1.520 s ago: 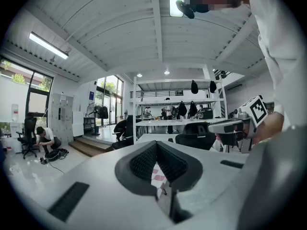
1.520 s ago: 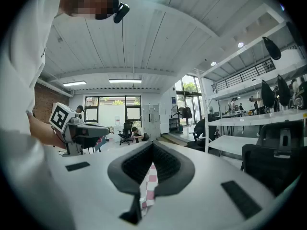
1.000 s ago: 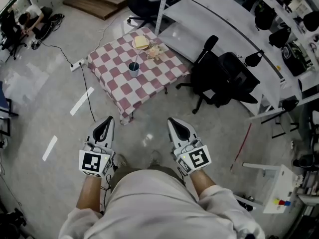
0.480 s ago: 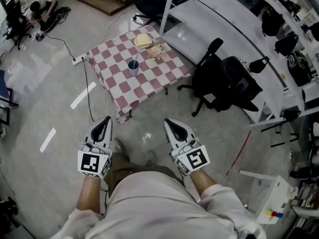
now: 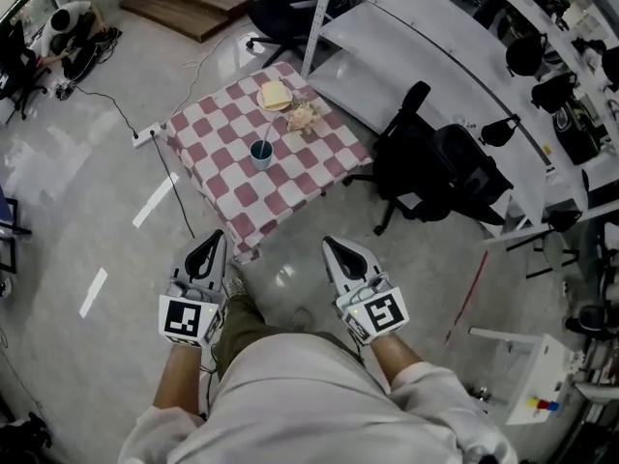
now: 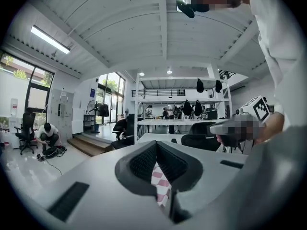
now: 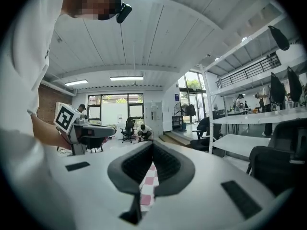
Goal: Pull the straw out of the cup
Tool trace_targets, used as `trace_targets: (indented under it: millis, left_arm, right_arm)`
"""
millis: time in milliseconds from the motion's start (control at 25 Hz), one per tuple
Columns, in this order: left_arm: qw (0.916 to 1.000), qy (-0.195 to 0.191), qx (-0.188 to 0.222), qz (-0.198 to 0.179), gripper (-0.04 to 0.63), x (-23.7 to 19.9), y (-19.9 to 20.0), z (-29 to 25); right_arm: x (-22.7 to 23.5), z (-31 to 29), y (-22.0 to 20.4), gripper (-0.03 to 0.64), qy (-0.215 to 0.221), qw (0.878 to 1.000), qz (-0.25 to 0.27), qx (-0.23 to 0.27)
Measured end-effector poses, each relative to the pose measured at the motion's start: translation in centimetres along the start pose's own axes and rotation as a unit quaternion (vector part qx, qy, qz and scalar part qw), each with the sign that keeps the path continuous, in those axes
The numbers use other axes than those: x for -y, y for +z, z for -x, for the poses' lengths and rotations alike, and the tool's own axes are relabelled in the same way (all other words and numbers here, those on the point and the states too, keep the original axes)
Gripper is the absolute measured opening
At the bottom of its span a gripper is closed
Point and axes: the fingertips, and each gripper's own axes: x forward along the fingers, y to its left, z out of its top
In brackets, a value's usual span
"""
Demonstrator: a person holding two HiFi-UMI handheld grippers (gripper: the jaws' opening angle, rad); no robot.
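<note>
Upper centre: checkered desk (image 5: 242, 196), bearing cup (image 5: 261, 153) mid-cloth, plate (image 5: 276, 96) near far corner, wad (image 5: 301, 116) beside plate.

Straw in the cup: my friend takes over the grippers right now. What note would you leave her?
Left gripper: shut, empty, over the floor just short of the table.
Right gripper: shut, empty, level with the left one.
Cup: upright near the middle of the checked table, with the straw in it.
Done: nothing yet; neither gripper touches the cup.
Left: step up to the table, steady the cup, pinch the straw, pull it out.
</note>
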Motion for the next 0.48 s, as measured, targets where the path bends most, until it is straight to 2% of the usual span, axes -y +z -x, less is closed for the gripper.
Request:
trace_targets:
  millis: [480]
  left_arm:
    - [0.9966, -0.080, 0.003, -0.016, 0.003, -10.4, 1.4, -6.5]
  right_arm:
    - [1.5, -11.2, 1.6, 0.005, -0.077, 0.997, -0.002, 0.000]
